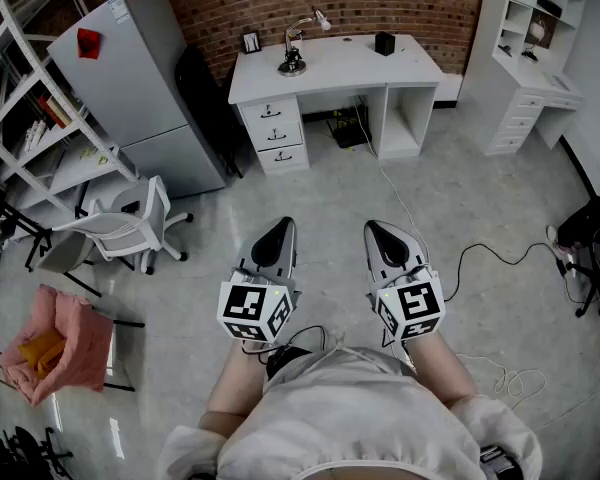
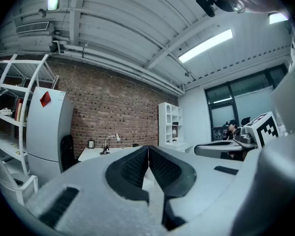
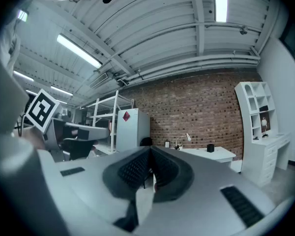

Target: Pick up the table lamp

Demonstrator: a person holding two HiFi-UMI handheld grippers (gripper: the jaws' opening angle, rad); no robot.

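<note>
A silver table lamp [image 1: 294, 52] with a bent arm and small head stands on the white desk [image 1: 360, 63] against the brick wall, far ahead. The lamp [image 2: 108, 144] shows small in the left gripper view, and the lamp [image 3: 181, 141] also shows small in the right gripper view. My left gripper [image 1: 281, 230] and right gripper [image 1: 377, 232] are held level side by side over the floor, well short of the desk. Both are shut with nothing between their jaws.
A grey refrigerator [image 1: 140, 78] stands left of the desk, with a black chair [image 1: 205, 98] beside it. A white swivel chair [image 1: 130, 223] and white shelving [image 1: 40, 118] are at left. A small black box [image 1: 384, 43] sits on the desk. Cables [image 1: 480, 258] trail on the floor; white cabinets [image 1: 530, 48] stand right.
</note>
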